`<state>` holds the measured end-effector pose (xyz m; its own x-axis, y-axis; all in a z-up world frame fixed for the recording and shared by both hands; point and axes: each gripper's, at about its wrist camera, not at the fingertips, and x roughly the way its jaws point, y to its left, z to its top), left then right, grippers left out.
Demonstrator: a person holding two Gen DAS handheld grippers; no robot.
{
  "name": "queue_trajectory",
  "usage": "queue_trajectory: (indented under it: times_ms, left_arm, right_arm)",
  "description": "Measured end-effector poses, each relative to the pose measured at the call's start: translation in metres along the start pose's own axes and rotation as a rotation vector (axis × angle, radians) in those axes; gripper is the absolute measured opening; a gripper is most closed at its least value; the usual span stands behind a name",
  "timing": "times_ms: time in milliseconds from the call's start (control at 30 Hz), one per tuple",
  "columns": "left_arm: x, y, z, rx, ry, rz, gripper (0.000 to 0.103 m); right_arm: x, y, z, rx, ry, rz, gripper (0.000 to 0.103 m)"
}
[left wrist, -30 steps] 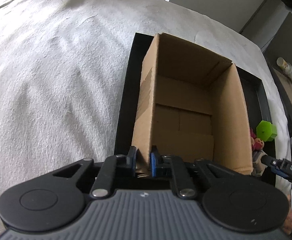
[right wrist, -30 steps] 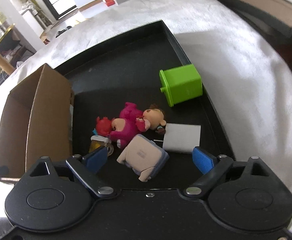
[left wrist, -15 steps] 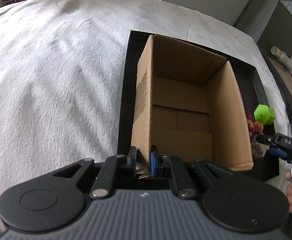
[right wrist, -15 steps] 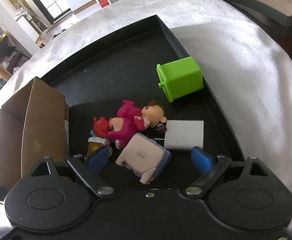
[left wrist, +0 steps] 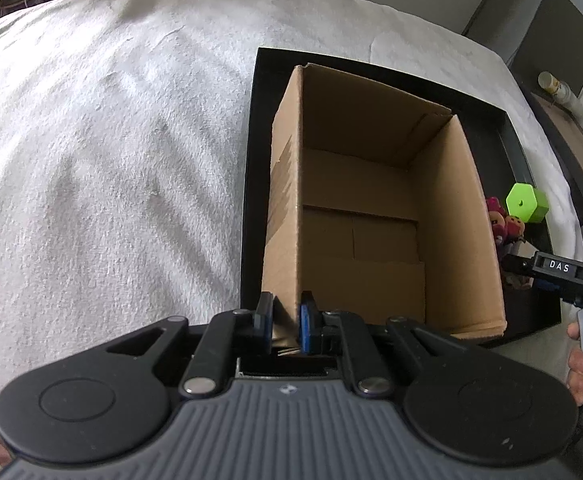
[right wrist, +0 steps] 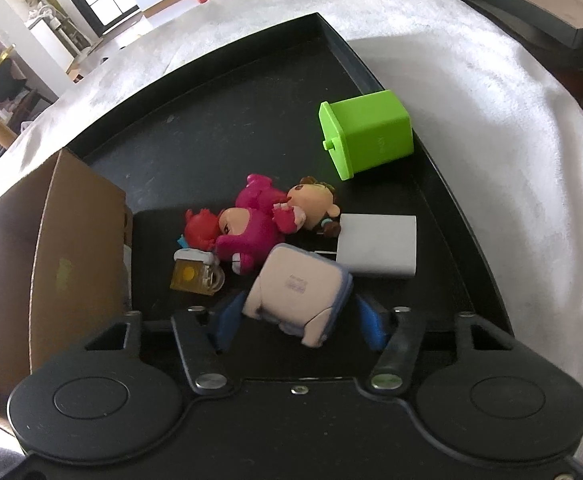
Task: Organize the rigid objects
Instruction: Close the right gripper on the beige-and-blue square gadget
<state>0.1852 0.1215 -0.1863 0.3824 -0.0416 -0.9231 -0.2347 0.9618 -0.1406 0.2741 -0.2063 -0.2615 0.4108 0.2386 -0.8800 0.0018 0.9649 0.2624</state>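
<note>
An open, empty cardboard box stands on a black tray. My left gripper is shut on the box's near left wall. The right gripper hangs over the tray, and its jaws are closing around a pale pink and blue suitcase toy. The left pad meets the toy; a thin gap shows at the right pad. Beside the toy lie a pink bear, a doll, a red figure, a small mug, a white block and a green bin on its side.
The tray lies on a white blanket. The box fills the tray's left part in the right wrist view. The right gripper and a hand show at the left wrist view's right edge. Dark furniture stands beyond the blanket.
The right gripper's jaws have drawn in from wide apart to close beside the suitcase toy. The left gripper keeps its hold on the box wall and has shifted slightly.
</note>
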Motion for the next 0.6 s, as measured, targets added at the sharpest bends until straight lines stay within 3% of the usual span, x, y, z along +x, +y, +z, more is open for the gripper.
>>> queue_trajectory:
  times_ms: [300,600]
  left_arm:
    - [-0.006,-0.008,-0.008,0.014,0.002,0.025,0.012]
    - [-0.009,-0.004,-0.01,-0.022,-0.065,0.011,0.012]
  right_arm:
    - [-0.009,0.0,-0.004,-0.027,-0.03,-0.038,0.046]
    - [-0.023,0.002,-0.009,-0.058,-0.041,-0.031,0.043]
